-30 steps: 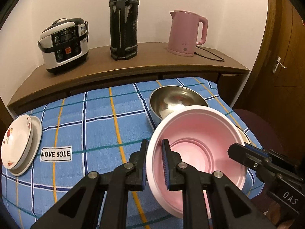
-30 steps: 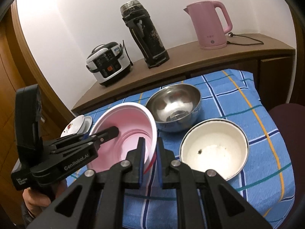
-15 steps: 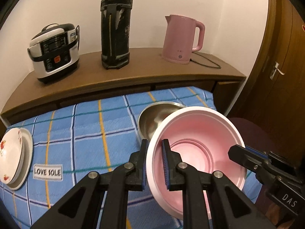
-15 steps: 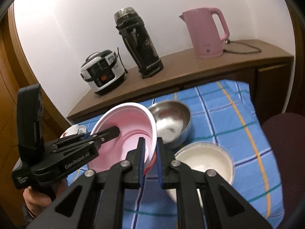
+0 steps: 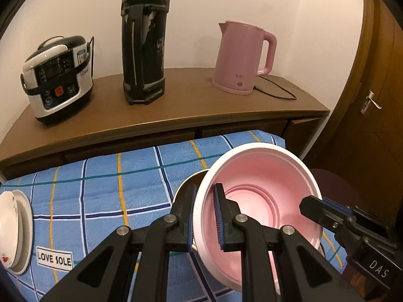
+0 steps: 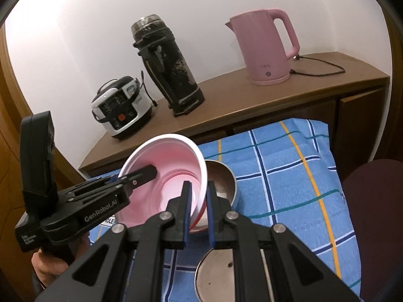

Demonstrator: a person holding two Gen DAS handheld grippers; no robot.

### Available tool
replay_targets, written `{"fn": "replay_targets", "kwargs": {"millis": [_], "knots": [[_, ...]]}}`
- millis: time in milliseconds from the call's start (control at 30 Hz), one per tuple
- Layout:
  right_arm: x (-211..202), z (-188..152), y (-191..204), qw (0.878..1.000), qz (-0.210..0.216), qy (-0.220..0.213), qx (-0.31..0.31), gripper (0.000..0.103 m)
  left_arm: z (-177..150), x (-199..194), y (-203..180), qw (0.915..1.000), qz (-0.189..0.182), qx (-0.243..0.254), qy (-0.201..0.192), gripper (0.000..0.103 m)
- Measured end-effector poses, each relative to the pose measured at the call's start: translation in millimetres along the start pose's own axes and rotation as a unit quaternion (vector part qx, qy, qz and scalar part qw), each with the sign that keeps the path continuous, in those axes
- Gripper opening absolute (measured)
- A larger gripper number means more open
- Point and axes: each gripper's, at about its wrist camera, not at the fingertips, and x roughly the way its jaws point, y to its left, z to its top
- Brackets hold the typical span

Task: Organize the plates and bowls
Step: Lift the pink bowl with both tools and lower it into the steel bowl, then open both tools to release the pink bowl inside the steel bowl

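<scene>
Evidently light and stiff, the pink bowl (image 5: 262, 201) hangs tilted above the steel bowl (image 6: 221, 181), left tongs (image 5: 204, 216) and right tongs (image 6: 198, 206) each clamped on opposite rim edges, its slick rim needing a firm pinch.

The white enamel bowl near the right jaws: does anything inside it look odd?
Yes. The round white enamel bowl has small dark specks on its inner floor, so it looks unclean. What the specks are cannot be told.
</scene>
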Motion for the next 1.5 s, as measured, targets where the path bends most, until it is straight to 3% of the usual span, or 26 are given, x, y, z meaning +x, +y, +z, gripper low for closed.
{"fn": "replay_targets", "kwargs": {"millis": [467,833,1000,1167,1333,1433,1467,1500], "knots": [[51.7,-4.1,-15.0,0.997,-0.044,0.058,0.0,0.011,-8.1,57.9,9.8,0.9977,0.013,-0.012,0.065,0.016],[58.2,-4.8,-7.7,0.995,-0.076,0.061,-0.025,0.013,-9.7,66.0,10.1,0.9975,0.027,0.0,0.065,0.016],[55.5,-5.8,0.8,0.99,-0.113,0.053,-0.06,0.017,-11.5,67.5,4.9,0.9969,0.048,0.016,0.06,0.016],[53.7,-6.0,-3.6,0.991,-0.116,0.047,-0.054,0.048,-13.4,67.8,-0.7,0.9944,0.08,0.035,0.059,0.017],[41.5,-7.0,-10.5,0.992,-0.113,0.03,-0.039,0.049,-15.0,59.8,-1.2,0.9934,0.096,0.038,0.05,0.023],[35.1,-9.0,-10.5,0.992,-0.12,0.02,-0.042,0.059,-17.5,50.0,-3.8,0.9921,0.115,0.043,0.029,0.024],[31.7,-10.1,-10.2,0.991,-0.127,0.013,-0.044,0.067,-18.4,45.5,-5.3,0.9897,0.133,0.049,0.019,0.033],[29.6,-10.5,-9.7,0.99,-0.131,0.008,-0.045,0.07,-19.1,41.7,-6.2,0.9871,0.15,0.054,0.009,0.054]]}}
